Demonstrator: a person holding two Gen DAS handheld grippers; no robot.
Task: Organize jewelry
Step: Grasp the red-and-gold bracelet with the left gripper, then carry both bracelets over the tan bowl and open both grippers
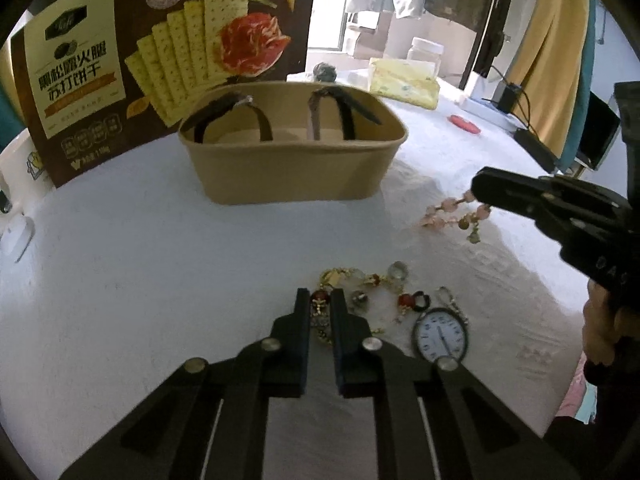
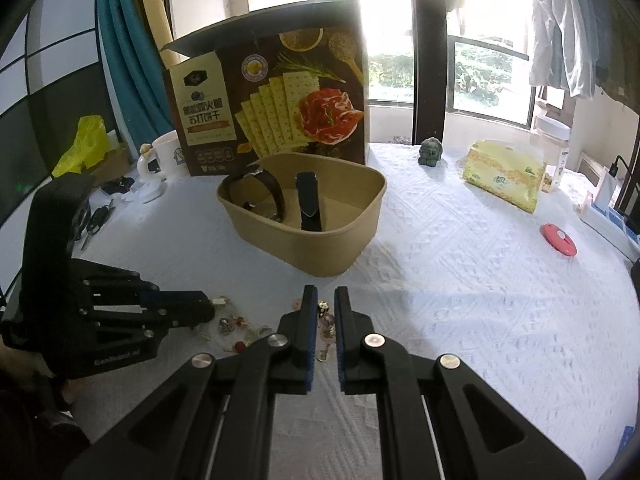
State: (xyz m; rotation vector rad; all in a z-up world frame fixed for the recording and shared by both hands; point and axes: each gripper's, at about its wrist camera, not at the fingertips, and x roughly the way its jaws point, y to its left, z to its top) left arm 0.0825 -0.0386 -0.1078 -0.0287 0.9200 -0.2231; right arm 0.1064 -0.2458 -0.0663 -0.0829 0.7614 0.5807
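A tan paper box (image 1: 296, 168) holds two dark watches (image 1: 228, 114); it also shows in the right wrist view (image 2: 320, 248). My left gripper (image 1: 320, 300) is nearly shut around a gold bracelet with red beads (image 1: 370, 282) on the white cloth. A pocket watch (image 1: 440, 336) lies to its right. My right gripper (image 2: 325, 300) is nearly shut around a pink bead bracelet (image 2: 326, 320), which also shows in the left wrist view (image 1: 452, 216) under that gripper (image 1: 480, 192).
A large cracker box (image 2: 276, 92) stands behind the tan box. A white mug (image 2: 168, 156), a small dark figurine (image 2: 430, 152), a yellow tissue pack (image 2: 504, 174) and a red disc (image 2: 558, 240) sit around the white table.
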